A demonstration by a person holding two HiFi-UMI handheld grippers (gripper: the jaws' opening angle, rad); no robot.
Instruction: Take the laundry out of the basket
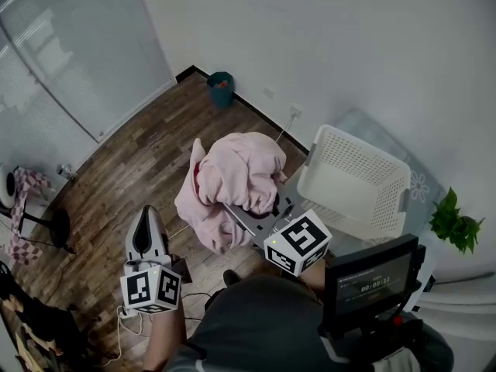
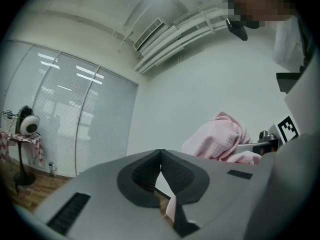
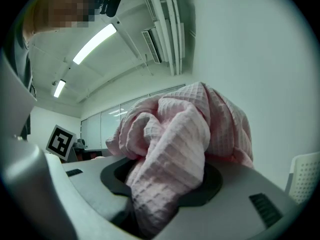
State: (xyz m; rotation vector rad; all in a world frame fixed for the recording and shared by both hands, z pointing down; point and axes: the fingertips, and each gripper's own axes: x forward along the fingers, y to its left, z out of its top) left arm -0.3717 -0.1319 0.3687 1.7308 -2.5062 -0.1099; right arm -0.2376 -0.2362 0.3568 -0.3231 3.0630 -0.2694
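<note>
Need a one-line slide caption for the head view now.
Right gripper holds pink waffle-knit laundry up beside the white basket; left gripper shut, empty.

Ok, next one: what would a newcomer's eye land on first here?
The big pink cloth, bunched up and clamped in the right gripper, hangs over the wooden floor in the middle of the head view. Just right of it stands the white basket, apparently empty. The left gripper is shut on nothing at lower left.

Bare floor left; laundry beside basket
</note>
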